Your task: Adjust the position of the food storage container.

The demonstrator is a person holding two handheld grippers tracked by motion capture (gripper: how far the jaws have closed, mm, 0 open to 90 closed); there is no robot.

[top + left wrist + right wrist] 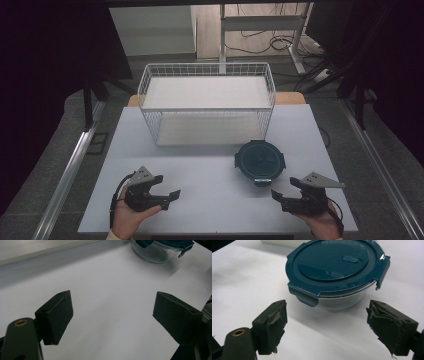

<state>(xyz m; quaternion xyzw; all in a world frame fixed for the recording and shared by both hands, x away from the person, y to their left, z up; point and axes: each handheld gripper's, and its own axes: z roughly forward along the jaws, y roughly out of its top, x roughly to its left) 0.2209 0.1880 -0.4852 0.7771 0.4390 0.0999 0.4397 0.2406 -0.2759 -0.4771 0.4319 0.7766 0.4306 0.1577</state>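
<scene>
A round glass bowl with a dark blue lid sits on the white table, just in front of the right end of the white wire basket. The right gripper is near the bowl, jaws wide apart with nothing in them. The left gripper is farther off over bare table near the front edge, jaws also wide apart and holding nothing.

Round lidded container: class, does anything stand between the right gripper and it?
Nothing visible does. In the right gripper view the round lidded container sits straight ahead of the open jaws of the right gripper, with bare white table between them. The wire basket stands behind the container, not in the path.
</scene>
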